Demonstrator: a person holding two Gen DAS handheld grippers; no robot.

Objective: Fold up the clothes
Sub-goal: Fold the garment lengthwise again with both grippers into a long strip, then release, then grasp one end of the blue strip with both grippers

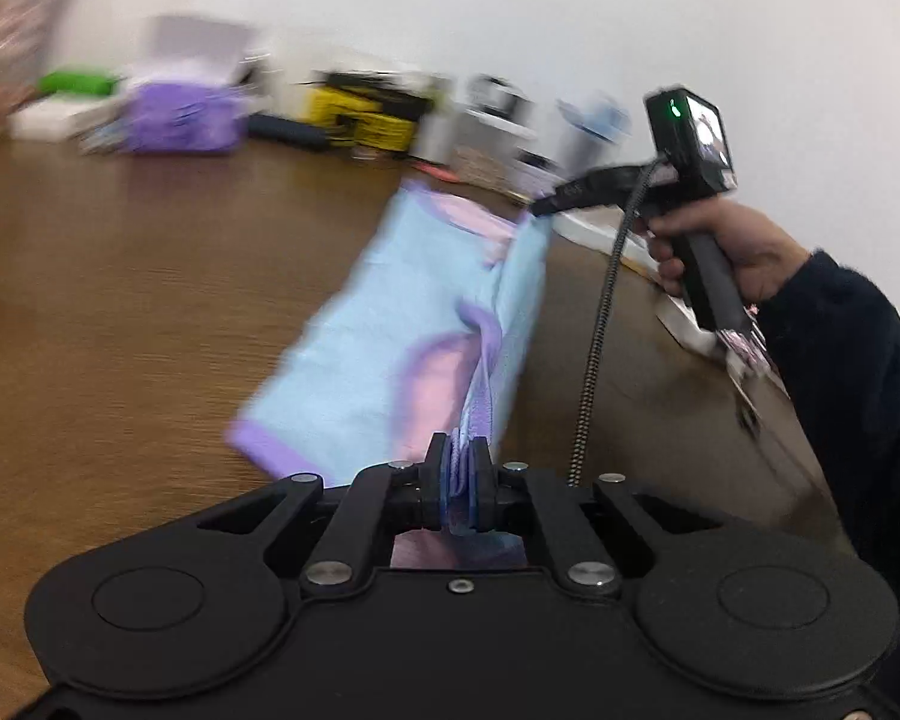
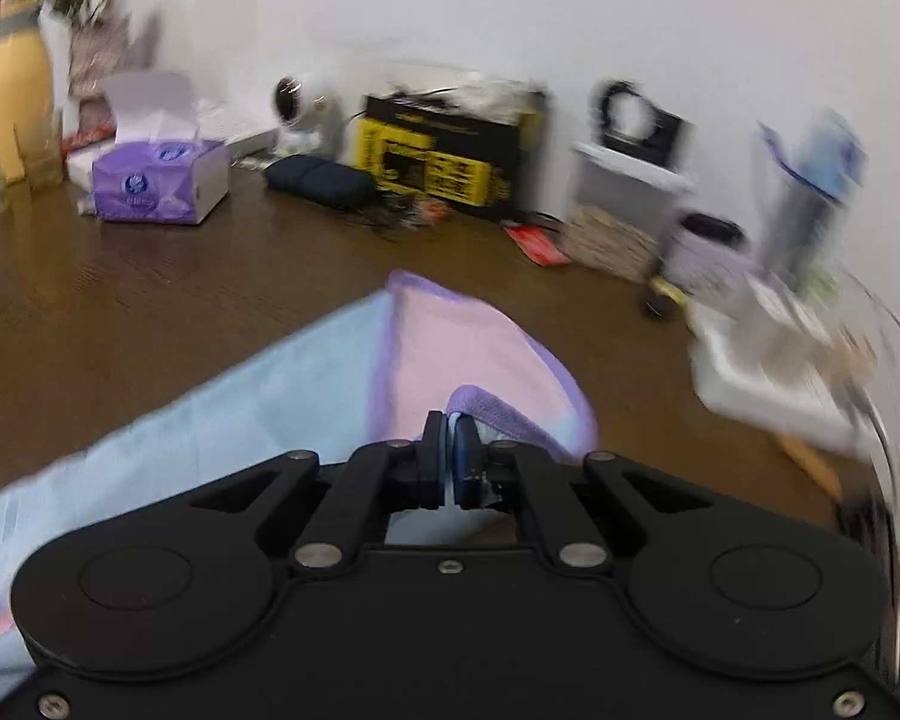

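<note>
Cloth [image 1: 354, 360], light blue and pink with purple edging, hangs stretched between our two grippers above the brown counter [image 1: 120, 300]. We have the left gripper [image 1: 459, 480] clamped tight on a bunched purple edge. Our right gripper [image 2: 450, 462] pinches another purple hem, jaws nearly together; in the left view its tip bites the far corner, a hand [image 1: 726, 252] on its handle. Tissue box [image 2: 156, 186] sits by the wall.

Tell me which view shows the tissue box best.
Right wrist view: the tissue box is fairly sharp, with its purple front, white side and raised flap readable. The left wrist view shows it too, but only as a motion-blurred purple shape.
</note>
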